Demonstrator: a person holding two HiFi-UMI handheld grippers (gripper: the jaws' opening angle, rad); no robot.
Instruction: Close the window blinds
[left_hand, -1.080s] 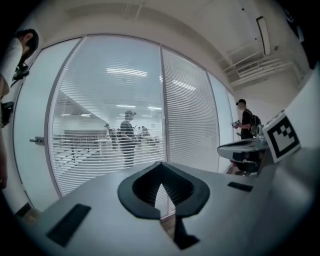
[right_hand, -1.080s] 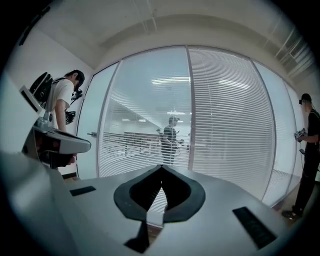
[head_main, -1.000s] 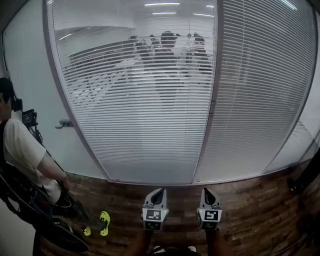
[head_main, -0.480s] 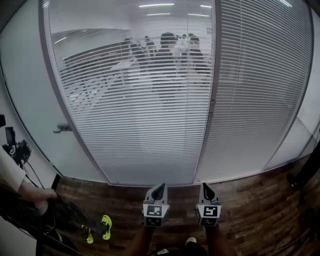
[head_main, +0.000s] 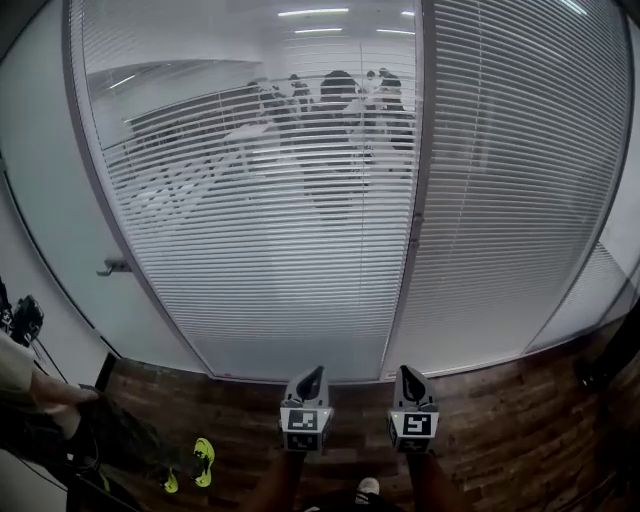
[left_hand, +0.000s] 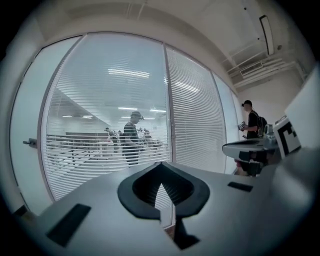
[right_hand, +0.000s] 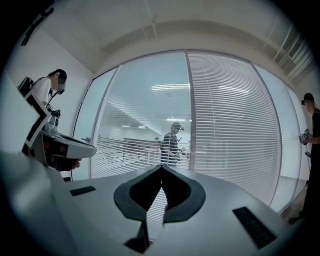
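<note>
The step in hand reads as the approach: the left tongs (head_main: 311, 376) and the right tongs (head_main: 409, 375) hang side by side at 6 o'clock in the head view, over the brown patterned floor (head_main: 500, 420) and well apart from the white horizontal-slat blinds (head_main: 300, 300). Both are pinched together at the tips with nothing between them. The blinds fill the view from 10 to 2 o'clock in two panels: the left blind panel (head_main: 230, 200) at 11 o'clock has its slats tilted open, so figures beyond show through, while the right blind panel (head_main: 520, 180) at 2 o'clock already looks closed. One grey metal post (head_main: 420, 120) divides them and carries a small fitting (head_main: 416, 217), too small to identify, possibly the tilt control. The next move probably calls for reaching to that post and working whatever turns the left panel's slats. Counted: two tongs, two panels, one post, one door handle (head_main: 113, 266) at 9 o'clock, one pair of yellow-green shoes (head_main: 203, 455) at 7 o'clock.
</note>
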